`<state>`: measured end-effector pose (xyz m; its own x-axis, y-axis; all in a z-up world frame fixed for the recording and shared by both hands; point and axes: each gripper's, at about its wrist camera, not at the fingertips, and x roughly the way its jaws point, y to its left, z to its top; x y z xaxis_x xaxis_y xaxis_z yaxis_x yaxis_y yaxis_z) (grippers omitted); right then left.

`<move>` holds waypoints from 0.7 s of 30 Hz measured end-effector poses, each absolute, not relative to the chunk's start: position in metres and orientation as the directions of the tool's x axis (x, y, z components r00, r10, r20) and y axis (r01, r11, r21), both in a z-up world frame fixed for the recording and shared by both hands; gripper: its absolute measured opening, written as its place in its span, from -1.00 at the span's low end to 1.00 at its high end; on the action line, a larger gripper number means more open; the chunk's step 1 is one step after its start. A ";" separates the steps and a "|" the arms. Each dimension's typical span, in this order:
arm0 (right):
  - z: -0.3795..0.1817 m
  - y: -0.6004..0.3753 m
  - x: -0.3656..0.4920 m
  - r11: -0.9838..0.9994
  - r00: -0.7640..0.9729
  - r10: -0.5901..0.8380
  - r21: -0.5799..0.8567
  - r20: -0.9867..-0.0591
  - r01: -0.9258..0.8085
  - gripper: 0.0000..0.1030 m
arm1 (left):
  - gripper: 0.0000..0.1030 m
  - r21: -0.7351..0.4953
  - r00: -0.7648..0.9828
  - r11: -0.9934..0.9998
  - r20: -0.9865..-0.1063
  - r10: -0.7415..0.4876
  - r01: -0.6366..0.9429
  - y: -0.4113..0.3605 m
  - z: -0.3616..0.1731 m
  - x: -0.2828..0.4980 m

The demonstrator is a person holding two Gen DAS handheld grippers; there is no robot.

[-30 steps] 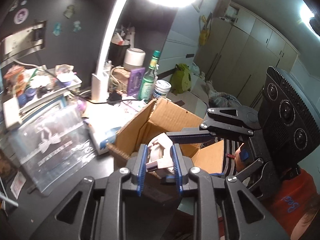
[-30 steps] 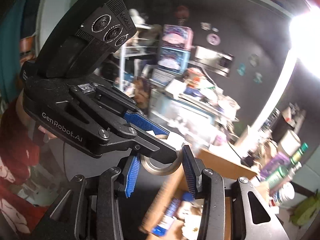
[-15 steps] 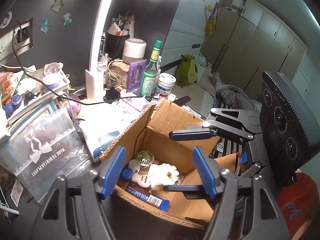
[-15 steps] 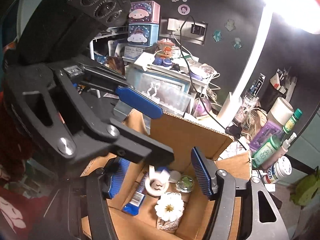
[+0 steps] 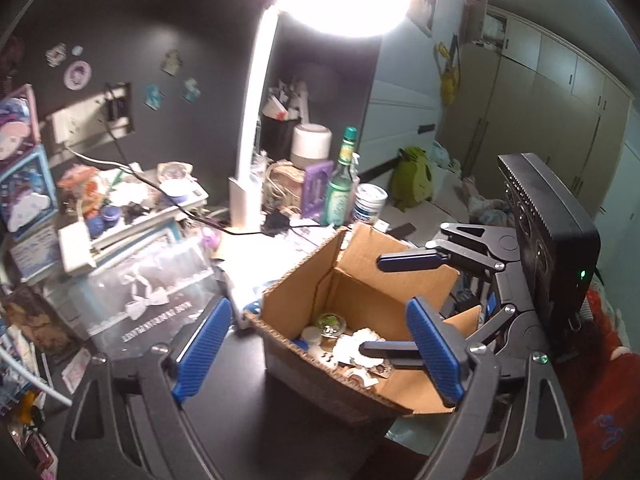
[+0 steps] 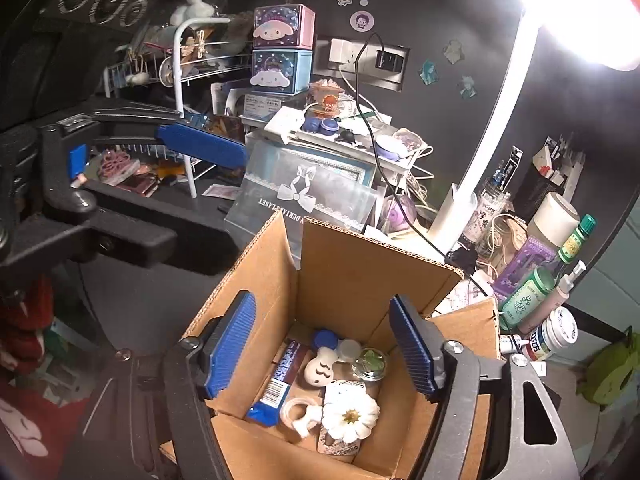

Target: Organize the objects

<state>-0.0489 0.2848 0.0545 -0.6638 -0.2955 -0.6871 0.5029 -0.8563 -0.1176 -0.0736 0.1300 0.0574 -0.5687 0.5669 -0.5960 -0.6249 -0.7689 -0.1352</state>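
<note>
Below the right tool (image 6: 324,344), the white ring (image 6: 298,414) lies in the box (image 6: 360,272).

A home bedroom: a cluttered black desk (image 5: 240,364) under a bright white lamp (image 5: 256,120), cartoon-printed storage boxes (image 6: 280,52) left of it, beige wardrobes (image 5: 532,112) behind.

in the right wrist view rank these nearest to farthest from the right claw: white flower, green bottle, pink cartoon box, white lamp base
1. White flower: in the cardboard box, just below the right claw.
2. Green bottle: right of the box.
3. White lamp base: behind the box, right of centre.
4. Pink cartoon box: top of the stack, far back.
</note>
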 end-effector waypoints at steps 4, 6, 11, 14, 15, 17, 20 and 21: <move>0.060 0.281 -0.042 -0.863 -0.686 -0.286 -0.131 -0.669 0.488 0.60 | 0.93 -0.104 -0.653 -0.815 -0.545 0.526 -0.570 0.112 0.064 -0.055; 0.064 0.279 -0.037 -0.866 -0.699 -0.285 -0.137 -0.656 0.481 0.74 | 0.95 -0.098 -0.687 -0.836 -0.523 0.505 -0.540 0.104 0.066 -0.047; 0.073 0.275 -0.026 -0.878 -0.738 -0.284 -0.143 -0.613 0.456 0.86 | 0.98 -0.055 -0.782 -0.898 -0.471 0.408 -0.436 0.092 0.066 -0.030; 0.078 0.276 -0.022 -0.884 -0.768 -0.299 -0.139 -0.567 0.447 0.86 | 0.98 -0.071 -0.809 -0.913 -0.440 0.390 -0.402 0.084 0.065 -0.023; 0.079 0.276 -0.021 -0.884 -0.773 -0.304 -0.137 -0.557 0.447 0.87 | 0.98 -0.077 -0.827 -0.922 -0.420 0.374 -0.379 0.080 0.065 -0.019; 0.081 0.276 -0.019 -0.874 -0.771 -0.341 -0.121 -0.538 0.471 1.00 | 0.98 -0.082 -0.854 -0.938 -0.394 0.340 -0.335 0.075 0.063 -0.015; 0.081 0.278 -0.017 -0.874 -0.784 -0.354 -0.117 -0.510 0.472 1.00 | 0.98 -0.088 -0.879 -0.956 -0.377 0.292 -0.280 0.067 0.059 -0.013; 0.081 0.278 -0.016 -0.874 -0.791 -0.356 -0.123 -0.498 0.471 1.00 | 0.98 -0.095 -0.882 -0.958 -0.376 0.286 -0.270 0.065 0.058 -0.012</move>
<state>-0.0164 0.2783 0.0806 -0.7906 -0.3558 -0.4983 0.4706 -0.8738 -0.1228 -0.0117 0.0650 0.0575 -0.8816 0.2857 -0.3756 -0.2700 -0.9582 -0.0951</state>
